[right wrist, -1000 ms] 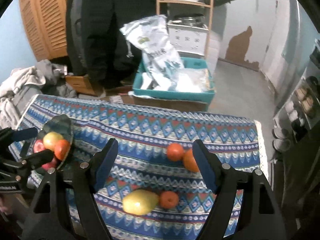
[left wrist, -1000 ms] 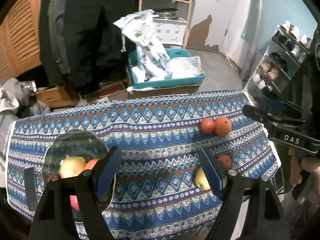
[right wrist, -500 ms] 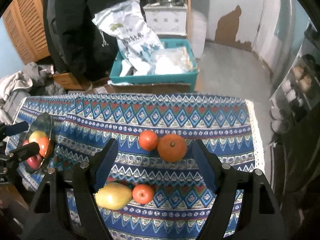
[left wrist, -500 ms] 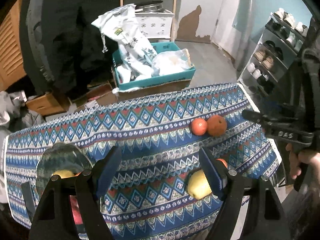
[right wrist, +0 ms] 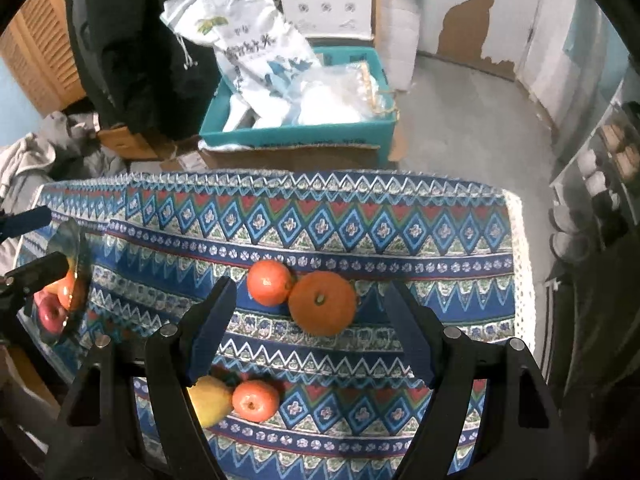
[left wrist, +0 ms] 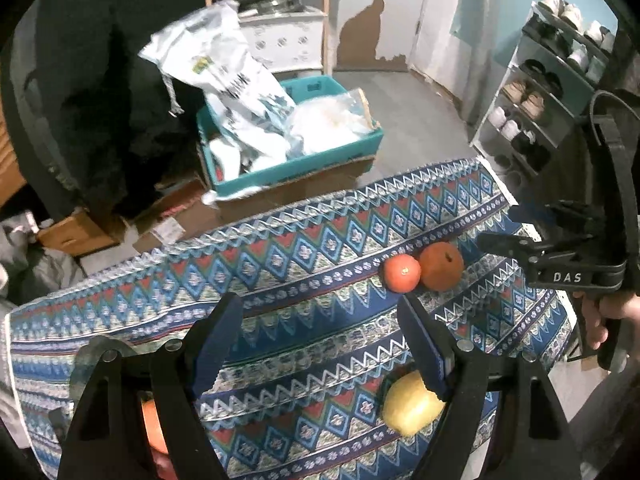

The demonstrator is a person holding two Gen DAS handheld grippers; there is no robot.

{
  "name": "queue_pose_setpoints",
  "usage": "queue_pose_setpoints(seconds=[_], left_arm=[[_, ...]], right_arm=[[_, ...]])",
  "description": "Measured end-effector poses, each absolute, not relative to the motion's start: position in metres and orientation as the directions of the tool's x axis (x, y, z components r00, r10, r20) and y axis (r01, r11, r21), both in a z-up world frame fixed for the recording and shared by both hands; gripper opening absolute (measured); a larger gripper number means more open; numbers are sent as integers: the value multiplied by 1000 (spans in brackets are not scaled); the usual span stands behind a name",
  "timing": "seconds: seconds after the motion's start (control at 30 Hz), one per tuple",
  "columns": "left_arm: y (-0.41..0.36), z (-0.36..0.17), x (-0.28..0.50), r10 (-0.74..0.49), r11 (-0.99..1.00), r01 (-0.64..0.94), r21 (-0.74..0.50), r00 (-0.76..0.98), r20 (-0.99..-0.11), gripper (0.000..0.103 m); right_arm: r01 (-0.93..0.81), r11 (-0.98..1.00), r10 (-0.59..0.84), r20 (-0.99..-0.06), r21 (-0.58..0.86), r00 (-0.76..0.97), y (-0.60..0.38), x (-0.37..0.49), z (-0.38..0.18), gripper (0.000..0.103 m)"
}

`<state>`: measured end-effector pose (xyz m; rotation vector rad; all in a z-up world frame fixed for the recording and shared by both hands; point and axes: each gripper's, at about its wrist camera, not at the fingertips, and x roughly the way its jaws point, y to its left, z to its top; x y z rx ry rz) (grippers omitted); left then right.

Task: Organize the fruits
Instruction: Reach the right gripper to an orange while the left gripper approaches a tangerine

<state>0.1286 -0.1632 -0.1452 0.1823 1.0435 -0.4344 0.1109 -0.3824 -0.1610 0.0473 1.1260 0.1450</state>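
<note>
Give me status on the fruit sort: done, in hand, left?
Done: some fruit already sits in the glass plate, a red apple among them. In hand: nothing; right claw is open over the big orange; left claw open too. Left on the cloth: two smaller oranges and the yellow fruit.

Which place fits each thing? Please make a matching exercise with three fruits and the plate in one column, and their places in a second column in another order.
Things:
1. big orange
2. yellow fruit
3. red apple
4. glass plate

Places:
A. at the left end of the tablecloth
B. lying on the plate
C. in the middle of the cloth, touching a smaller orange fruit
D. near the front edge, beside another small orange fruit

Pairs: 1-C, 2-D, 3-B, 4-A
</note>
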Motion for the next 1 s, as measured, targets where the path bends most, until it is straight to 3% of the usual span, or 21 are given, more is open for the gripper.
queue_pose_setpoints(seconds=[0.53, 1.0], left_arm=[[-189, -226, 158, -274, 886, 448, -121, 296, -915, 81], [-209, -241, 168, -304, 874, 457, -165, 249, -920, 81]], right_arm=[[-105, 985, 159, -947, 135, 278, -386, 124, -249, 77], [-140, 983, 145, -962, 114, 232, -377, 136, -287, 77]])
